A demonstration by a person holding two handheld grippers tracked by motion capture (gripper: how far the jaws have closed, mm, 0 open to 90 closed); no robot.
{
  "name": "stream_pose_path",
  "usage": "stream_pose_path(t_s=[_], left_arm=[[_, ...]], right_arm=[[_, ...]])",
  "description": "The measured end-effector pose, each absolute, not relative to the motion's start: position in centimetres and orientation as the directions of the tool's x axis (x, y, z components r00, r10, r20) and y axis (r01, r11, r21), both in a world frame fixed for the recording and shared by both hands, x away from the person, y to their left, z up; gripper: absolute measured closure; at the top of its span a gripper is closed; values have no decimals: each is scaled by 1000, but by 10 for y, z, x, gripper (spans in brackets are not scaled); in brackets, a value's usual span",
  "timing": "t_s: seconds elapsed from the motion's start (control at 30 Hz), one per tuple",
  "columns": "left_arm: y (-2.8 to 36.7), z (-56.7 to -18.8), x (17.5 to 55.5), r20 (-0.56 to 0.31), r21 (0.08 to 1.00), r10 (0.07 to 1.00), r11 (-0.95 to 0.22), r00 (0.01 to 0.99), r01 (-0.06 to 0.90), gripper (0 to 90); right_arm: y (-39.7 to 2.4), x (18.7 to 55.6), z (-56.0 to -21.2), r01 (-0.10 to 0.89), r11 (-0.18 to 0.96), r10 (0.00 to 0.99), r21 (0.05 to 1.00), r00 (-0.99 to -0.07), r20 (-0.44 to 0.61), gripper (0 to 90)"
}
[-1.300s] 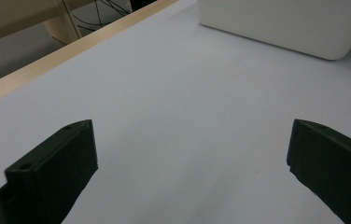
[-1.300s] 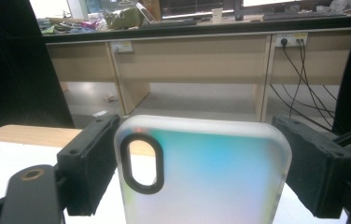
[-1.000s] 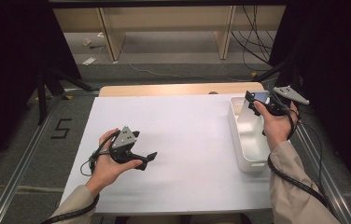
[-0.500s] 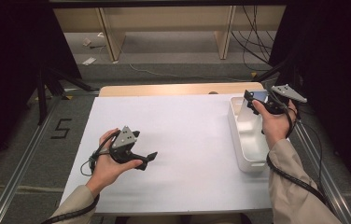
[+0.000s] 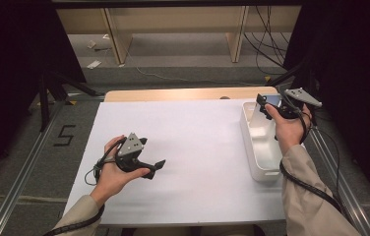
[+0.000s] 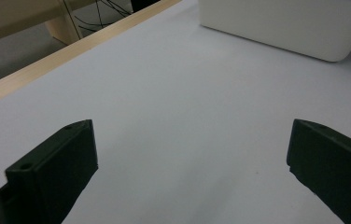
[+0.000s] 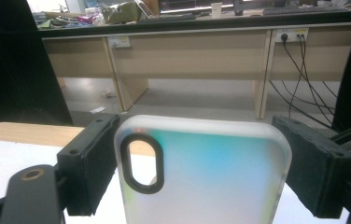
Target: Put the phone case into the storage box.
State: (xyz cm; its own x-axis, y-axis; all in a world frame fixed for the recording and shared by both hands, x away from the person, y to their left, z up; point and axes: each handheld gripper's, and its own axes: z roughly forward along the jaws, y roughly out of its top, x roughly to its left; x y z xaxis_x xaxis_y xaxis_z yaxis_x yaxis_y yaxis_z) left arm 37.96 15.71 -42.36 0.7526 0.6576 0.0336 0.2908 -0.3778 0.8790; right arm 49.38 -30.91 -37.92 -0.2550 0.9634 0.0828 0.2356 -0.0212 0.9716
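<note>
Room: dark curtains left and right, grey floor, pale wooden bench frame point(image 5: 173, 29) beyond the far edge of the surface, cables trailing on the floor by it. Right claw view shows the same wooden bench with a wall socket and black cables hanging from it.

Surface point(image 5: 198, 147): flat white top with a light wood strip along its far edge, metal rails on the floor either side, a "5" marked on the floor to its left.

White rectangular plastic bin point(image 5: 262, 162): sits at the right edge of the surface, long side running away from the person.

Translucent phone case with a blue-green tint and a black oval camera cutout point(image 7: 201, 172): held up above the far end of the bin, upright between the right claw's jaws.

Right claw point(image 5: 270, 102): in the person's right hand over the far end of the bin, jaws clamped on the case's two side edges.

Left claw point(image 5: 156, 166): in the left hand, low over the surface, well left of the bin, pointing toward it. Jaws wide apart, bare surface between them.
</note>
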Motion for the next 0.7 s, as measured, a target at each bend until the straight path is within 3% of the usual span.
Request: stream_pose_path(t_s=[0.7], left_arm=[[157,-424,380,30,881,659,-373,751,292,12]], right_arm=[[-305,503,-380,246,-8,964,969,-255,73,189]])
